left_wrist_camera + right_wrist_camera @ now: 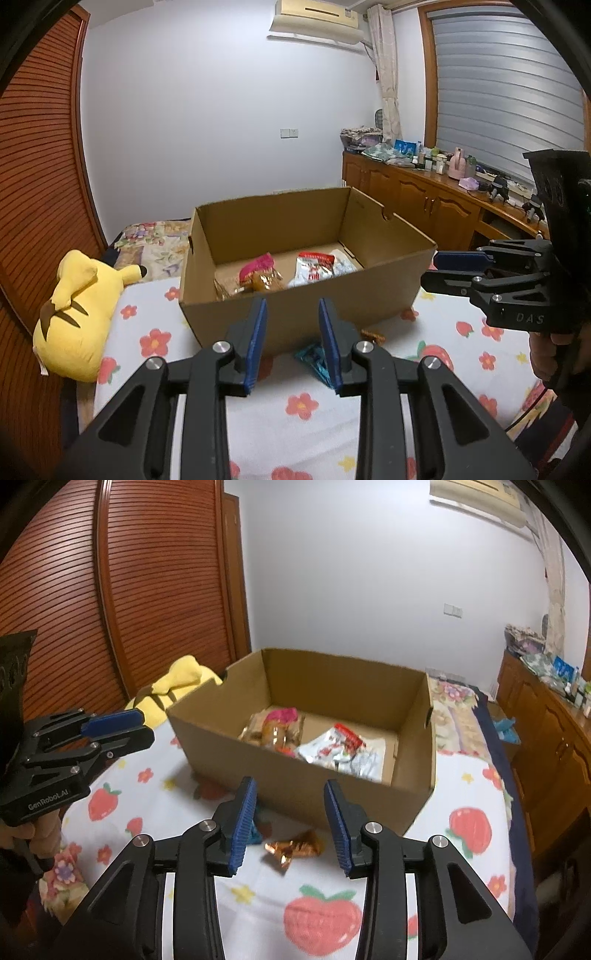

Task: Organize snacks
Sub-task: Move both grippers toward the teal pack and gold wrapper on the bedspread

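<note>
Matt brown corrugated cardboard box; glossy orange foil snack wrapper; soft printed cotton bedsheet; ribbed reddish wooden wardrobe door.

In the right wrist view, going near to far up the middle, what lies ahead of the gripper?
Crumpled orange foil snack wrapper → brown cardboard box → silver-and-red snack bag inside it → white wall.

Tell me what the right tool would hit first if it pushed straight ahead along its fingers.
Most likely the orange snack wrapper lying on the bedsheet, seen between the open right tool fingers; beyond it stands the cardboard box. Depth is uncertain.
</note>
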